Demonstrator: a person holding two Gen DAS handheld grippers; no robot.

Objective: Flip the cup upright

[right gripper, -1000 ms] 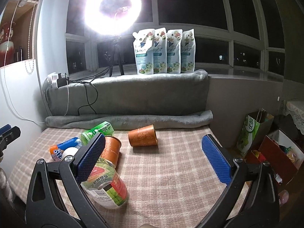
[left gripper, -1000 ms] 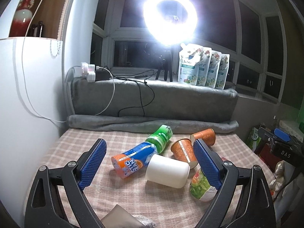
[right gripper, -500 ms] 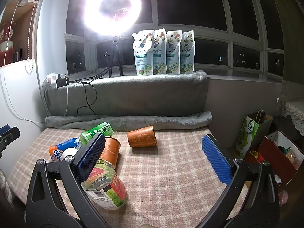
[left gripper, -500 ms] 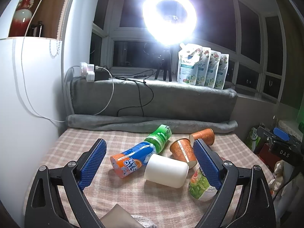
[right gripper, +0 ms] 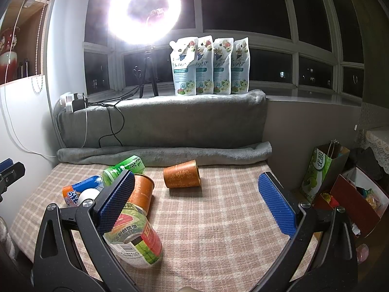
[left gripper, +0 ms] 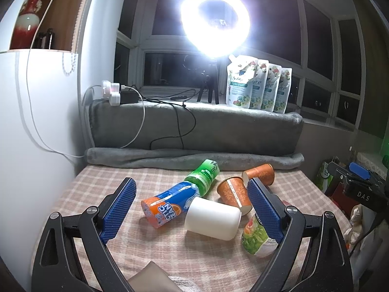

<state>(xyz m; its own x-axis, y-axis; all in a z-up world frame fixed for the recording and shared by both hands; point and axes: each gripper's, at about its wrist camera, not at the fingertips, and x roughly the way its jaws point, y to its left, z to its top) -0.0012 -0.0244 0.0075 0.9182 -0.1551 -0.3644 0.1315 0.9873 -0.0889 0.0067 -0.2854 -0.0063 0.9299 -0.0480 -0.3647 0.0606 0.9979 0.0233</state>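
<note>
While I hold both tools back from the clutter, my left gripper point(left gripper: 192, 209) stands spread wide with nothing between its blue pads, and my right gripper point(right gripper: 197, 204) is likewise wide apart and empty, I judge so either can straddle a cup.

Nearest the right tool lies a green-and-red labelled bottle point(right gripper: 136, 238) on its side, partly behind the left-hand pad. Just beyond sits a white cup point(left gripper: 211, 219), tipped over on the checked cloth point(right gripper: 218, 219), flanked by an orange-and-blue bottle point(left gripper: 165, 204) and a patterned orange cup point(left gripper: 234, 192) lying with its mouth away from the left camera. Farther off, a green bottle point(left gripper: 203, 177) and a second orange cup point(right gripper: 182, 177) also lie flat, the latter well apart and the easiest to reach. I cannot see inside any cup; nothing looks spilled.

Behind, detergent pouches point(right gripper: 210, 65) stand on the grey blanket point(right gripper: 170, 121).
</note>
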